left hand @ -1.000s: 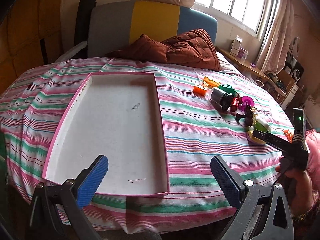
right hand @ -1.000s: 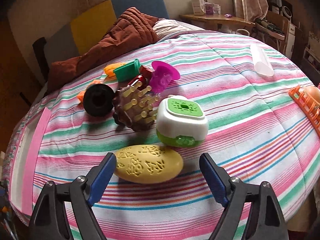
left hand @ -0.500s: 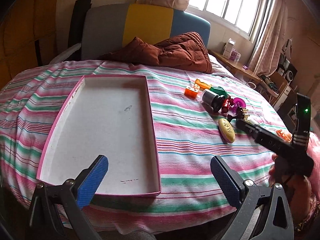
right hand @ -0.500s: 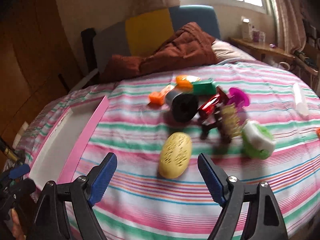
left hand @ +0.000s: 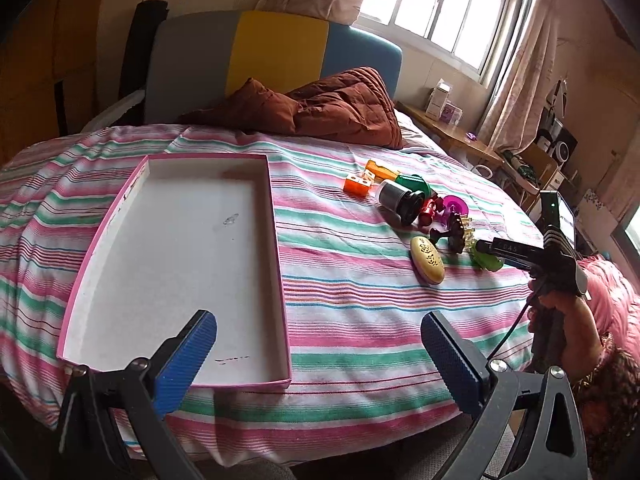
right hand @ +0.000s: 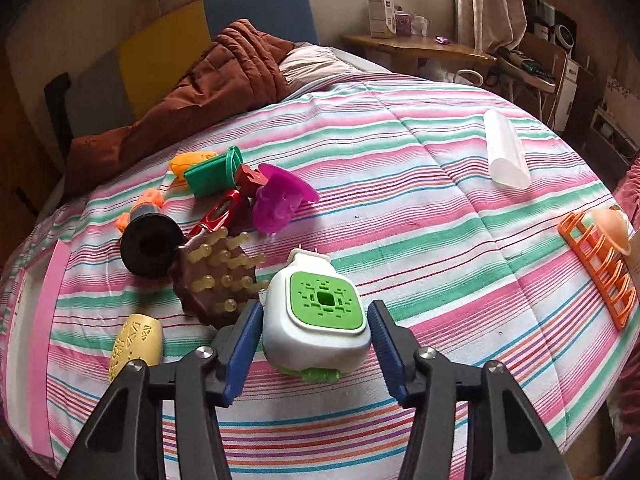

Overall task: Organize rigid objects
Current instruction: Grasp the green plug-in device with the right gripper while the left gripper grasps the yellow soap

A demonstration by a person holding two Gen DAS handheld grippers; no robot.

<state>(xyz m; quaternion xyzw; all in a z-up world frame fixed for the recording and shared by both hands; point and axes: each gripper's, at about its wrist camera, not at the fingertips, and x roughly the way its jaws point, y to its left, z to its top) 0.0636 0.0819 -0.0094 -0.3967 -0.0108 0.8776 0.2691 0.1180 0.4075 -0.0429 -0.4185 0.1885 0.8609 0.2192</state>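
A: The white-and-green plug-in device (right hand: 316,320) lies on the striped bed (right hand: 420,216) beside the brown brush (right hand: 216,280); hard, smooth plastic, likely light.

B: Right claw (right hand: 314,344) closing around its flat sides, pads not yet pressing; left claw (left hand: 320,352) gapes empty.

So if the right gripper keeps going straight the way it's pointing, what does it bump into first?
The white and green plug-in device, which already sits between the closing jaws of the right gripper. Just beyond it to the left lies the brown bristle brush; depth there is hard to judge.
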